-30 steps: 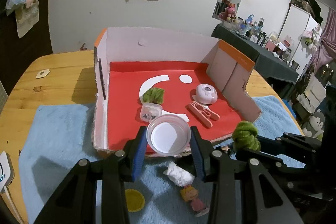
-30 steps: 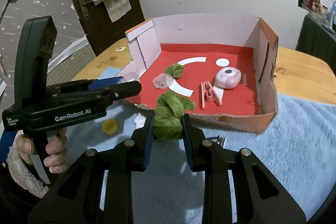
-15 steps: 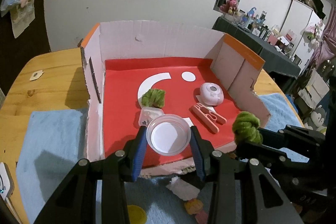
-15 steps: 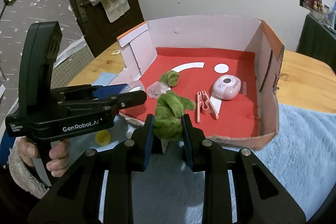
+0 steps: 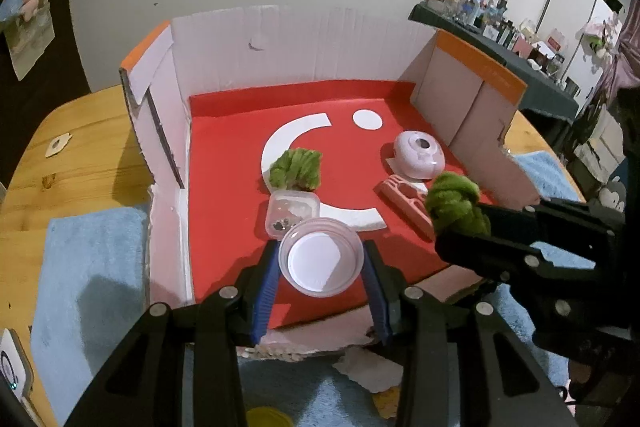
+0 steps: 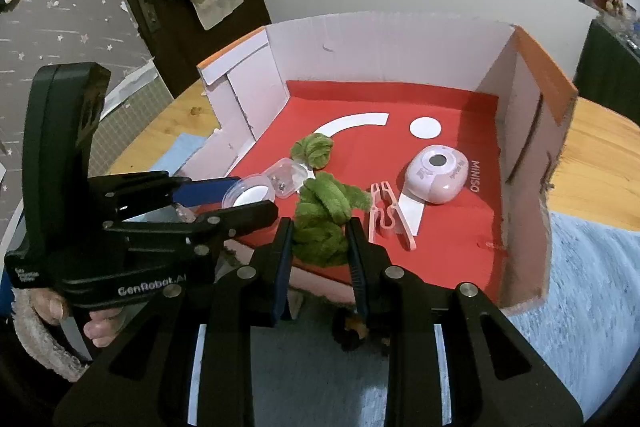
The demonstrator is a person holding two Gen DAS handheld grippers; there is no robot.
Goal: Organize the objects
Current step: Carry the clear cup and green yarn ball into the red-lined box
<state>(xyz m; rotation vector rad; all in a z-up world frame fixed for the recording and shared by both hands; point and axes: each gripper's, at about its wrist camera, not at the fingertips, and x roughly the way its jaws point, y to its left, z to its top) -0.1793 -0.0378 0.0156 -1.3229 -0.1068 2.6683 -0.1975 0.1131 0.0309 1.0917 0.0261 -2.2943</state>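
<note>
Left wrist view: two grippers are being shown. The left gripper [image 5: 322,263] is being held clamped on one round clear lidded dish [image 5: 321,257], white inside, just above the near part of the box floor. The right gripper [image 5: 460,223] is being seen from the side at the right, clamped on one fuzzy green knotted bundle [image 5: 456,205] over the box's right front corner. One open cardboard box [image 5: 304,39], white-walled with orange top edges and a red floor bearing a white crescent and dot, is being shown on a wooden table [image 5: 92,147] over a blue towel [image 5: 88,259]. Four things are lying inside it: a second green bundle [image 5: 296,171], one small clear square case [image 5: 292,213] touching it, one pink rounded device [image 5: 418,159], and one pink clip [image 5: 404,199]. A scrap of white paper [image 5: 368,371] and a yellow round piece [image 5: 268,419] are lying on the towel in front of the box.

Right wrist view: the same counts are being repeated. The held bundle [image 6: 322,223], plush and twisted, is being pinched between the right gripper's blue pads over the box's near edge. The left gripper [image 6: 240,197], gripped by a hand [image 6: 72,311] in a fleecy sleeve, is carrying the dish [image 6: 250,195] beside the clear case [image 6: 286,179]. The loose bundle [image 6: 312,149], the device [image 6: 436,177] and the clip [image 6: 388,215] are resting on the red floor.
</note>
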